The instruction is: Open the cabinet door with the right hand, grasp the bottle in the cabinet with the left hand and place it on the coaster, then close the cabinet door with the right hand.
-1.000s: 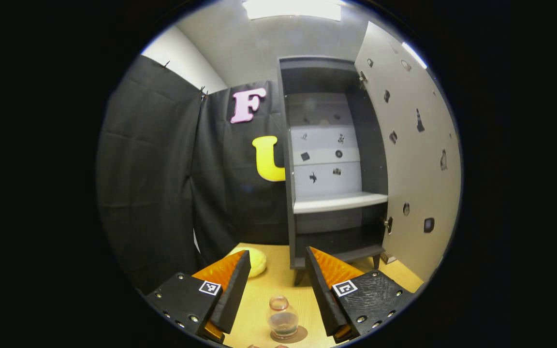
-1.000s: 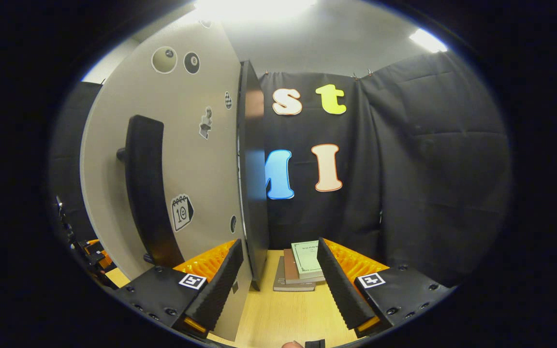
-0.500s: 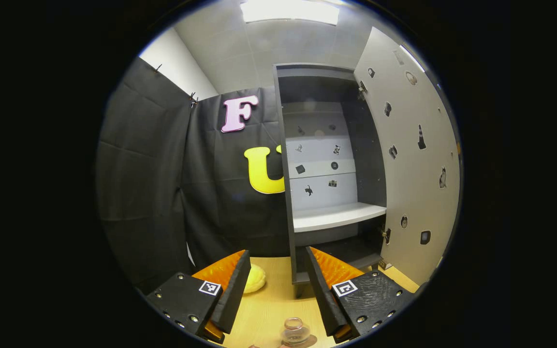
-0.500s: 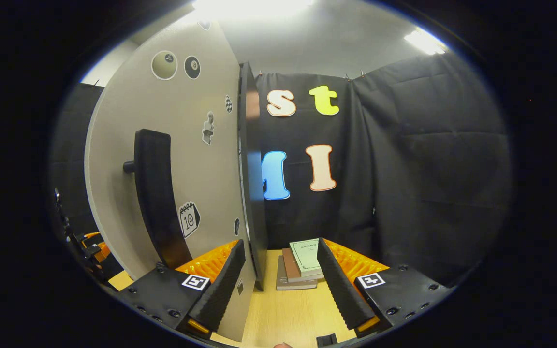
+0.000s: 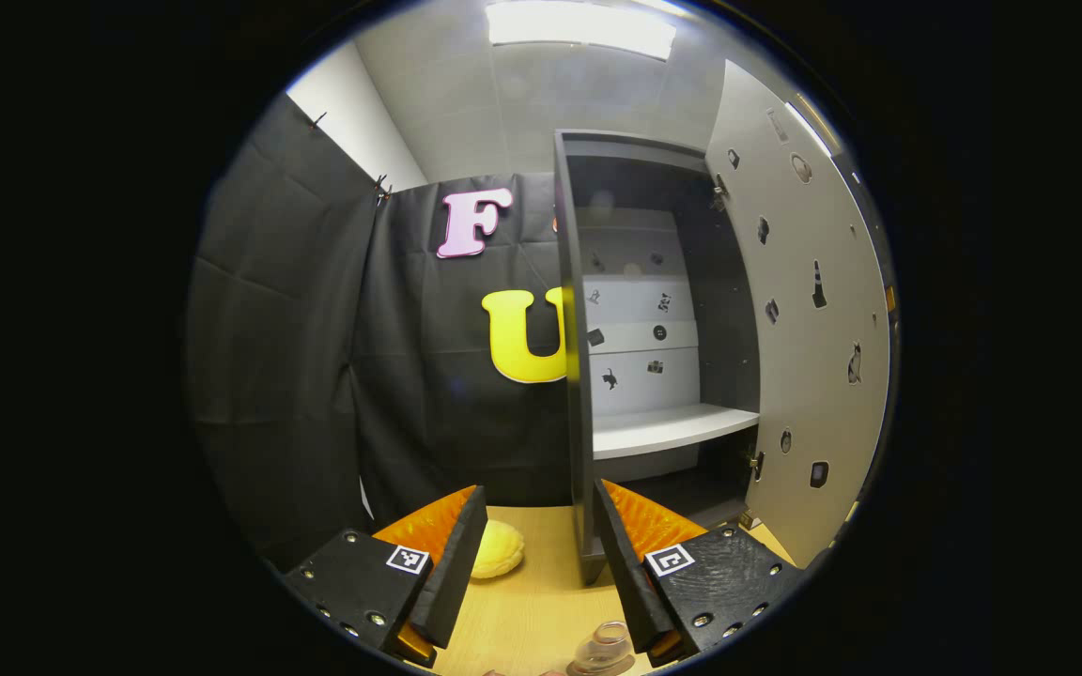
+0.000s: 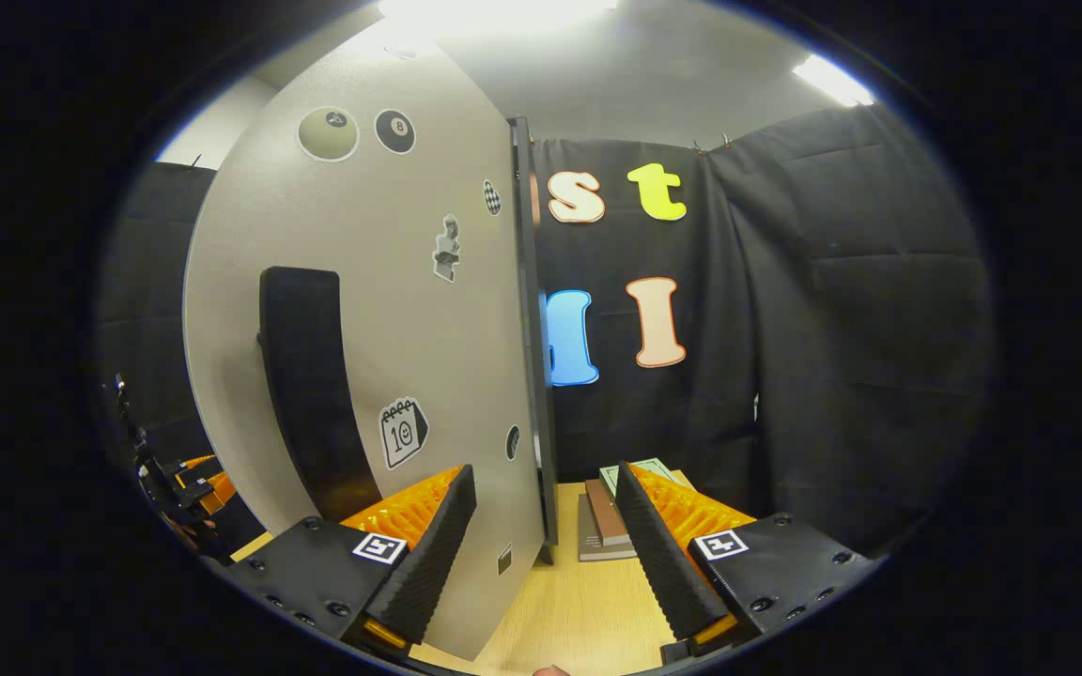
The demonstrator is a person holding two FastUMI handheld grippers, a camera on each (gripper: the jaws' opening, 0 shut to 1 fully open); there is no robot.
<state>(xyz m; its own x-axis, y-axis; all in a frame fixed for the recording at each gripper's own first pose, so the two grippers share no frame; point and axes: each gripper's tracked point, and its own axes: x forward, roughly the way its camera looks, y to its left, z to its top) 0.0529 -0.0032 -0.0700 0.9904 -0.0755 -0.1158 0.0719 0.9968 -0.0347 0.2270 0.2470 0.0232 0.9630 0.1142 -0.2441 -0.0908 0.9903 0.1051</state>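
Observation:
A small clear glass bottle stands on the wooden table at the bottom edge of the left gripper view, on a brown coaster that barely shows. My left gripper is open above and behind it, holding nothing. Ahead, the dark cabinet is open, its pale door swung out to the right and its white shelf bare. In the right gripper view the door with its black handle is close. My right gripper is open, with the door's free edge between its fingers.
A yellow round object lies on the table left of the cabinet. A stack of books lies on the table behind the door. Another gripper shows at the far left of the right gripper view. Black cloth walls close the booth.
The left gripper has drawn back from the bottle, which has slid to the view's bottom edge. The right gripper has shifted so the door's edge now lies between its fingers.

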